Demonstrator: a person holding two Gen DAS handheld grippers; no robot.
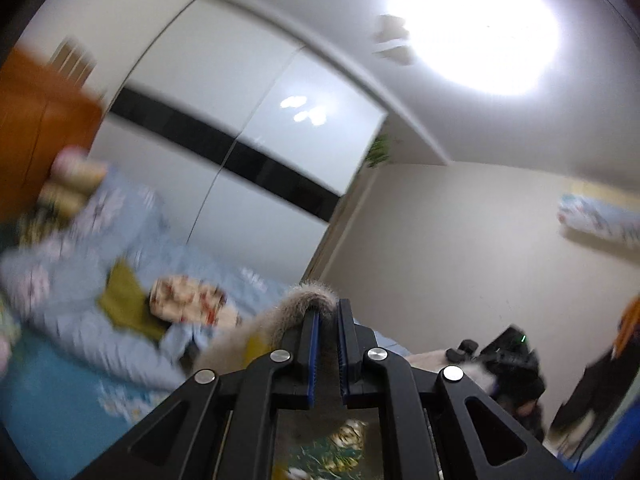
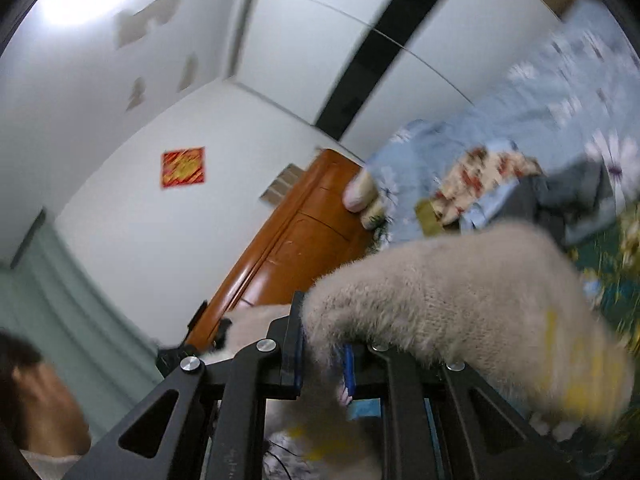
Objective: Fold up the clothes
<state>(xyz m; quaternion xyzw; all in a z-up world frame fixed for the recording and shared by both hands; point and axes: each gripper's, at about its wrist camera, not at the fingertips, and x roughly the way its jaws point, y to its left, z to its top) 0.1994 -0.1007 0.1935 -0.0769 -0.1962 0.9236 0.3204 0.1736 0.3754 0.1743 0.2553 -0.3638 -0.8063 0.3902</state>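
A fuzzy beige knitted sweater with yellow patches is held up in the air by both grippers. In the left wrist view my left gripper (image 1: 328, 316) is shut on a fold of the sweater (image 1: 298, 304), which drapes over the left finger. In the right wrist view my right gripper (image 2: 324, 344) is shut on the sweater (image 2: 460, 292), whose bulk hangs over the right finger. Both cameras are tilted up toward the wall and ceiling.
A bed with a light blue floral quilt (image 1: 80, 280) carries a floral-print cloth (image 1: 184, 300) and an olive garment (image 1: 124, 300). A white wardrobe (image 1: 240, 120) stands behind it. A wooden headboard (image 2: 296, 236) and the person's head (image 2: 36, 404) show in the right wrist view.
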